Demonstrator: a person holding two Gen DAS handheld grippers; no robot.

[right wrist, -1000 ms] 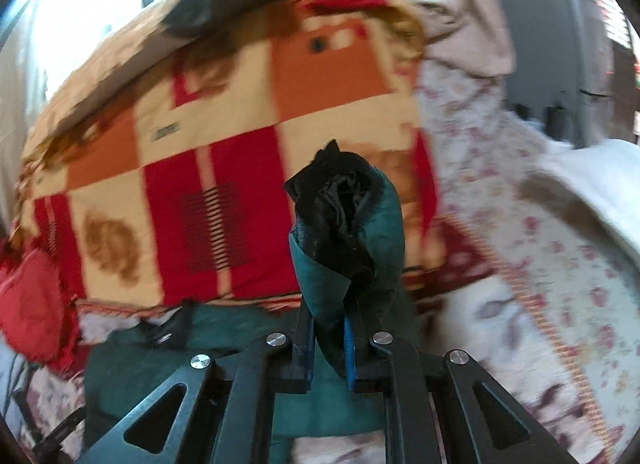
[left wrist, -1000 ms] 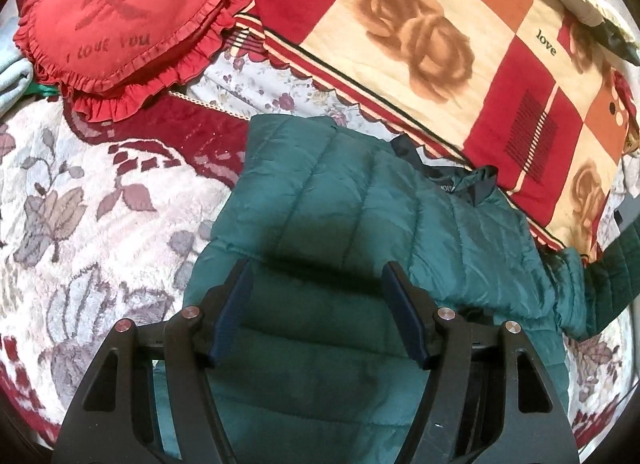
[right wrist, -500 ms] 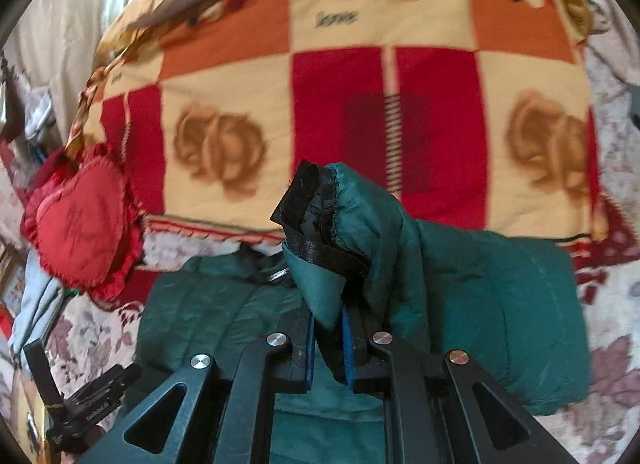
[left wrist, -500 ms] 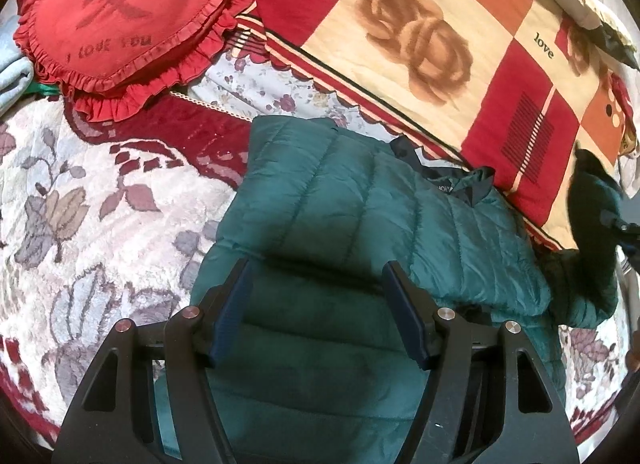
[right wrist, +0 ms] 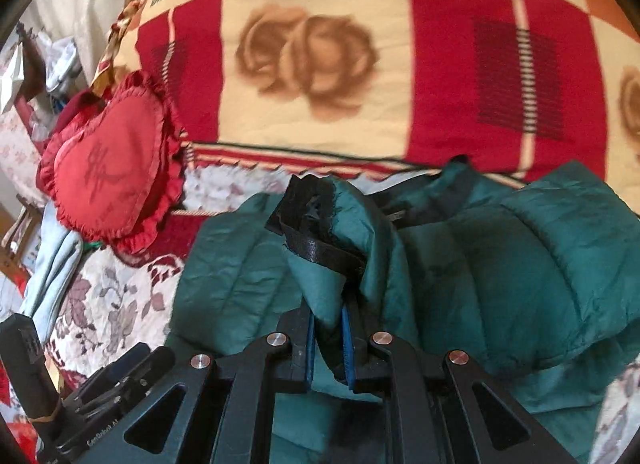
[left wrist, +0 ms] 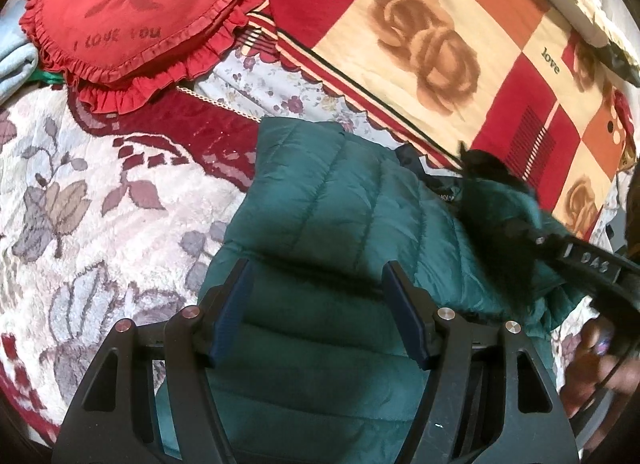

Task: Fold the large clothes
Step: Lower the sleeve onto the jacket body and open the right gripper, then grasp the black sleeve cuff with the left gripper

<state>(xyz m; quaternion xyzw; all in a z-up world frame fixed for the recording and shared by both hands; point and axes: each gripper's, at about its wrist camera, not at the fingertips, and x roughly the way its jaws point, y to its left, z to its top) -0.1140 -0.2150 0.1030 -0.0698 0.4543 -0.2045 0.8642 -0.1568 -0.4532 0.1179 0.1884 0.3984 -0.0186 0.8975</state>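
Note:
A dark green quilted jacket (left wrist: 332, 200) lies spread on the bed, collar toward the checked blanket. My left gripper (left wrist: 318, 304) stands open low over the jacket's lower half, with only the flat fabric beneath its pads. My right gripper (right wrist: 328, 328) is shut on the jacket's sleeve (right wrist: 360, 248), whose black cuff (right wrist: 308, 224) sticks up above the jaws. In the left wrist view that sleeve (left wrist: 500, 204) hangs over the jacket's right shoulder, and the right gripper (left wrist: 520, 230) comes in from the right edge. The left gripper (right wrist: 136, 360) shows at the lower left of the right wrist view.
A red heart-shaped frilled cushion (left wrist: 132, 12) lies at the back left. A red, cream and orange checked blanket (left wrist: 432, 48) is piled behind the jacket. A floral bedspread (left wrist: 80, 204) lies to the left. A hand (left wrist: 592, 356) shows at the right edge. Pale blue cloth (right wrist: 56, 264) lies beside the cushion.
My right gripper has swung the sleeve from off to the right inward over the jacket's body and lowered it. The left gripper has stayed in place, still open.

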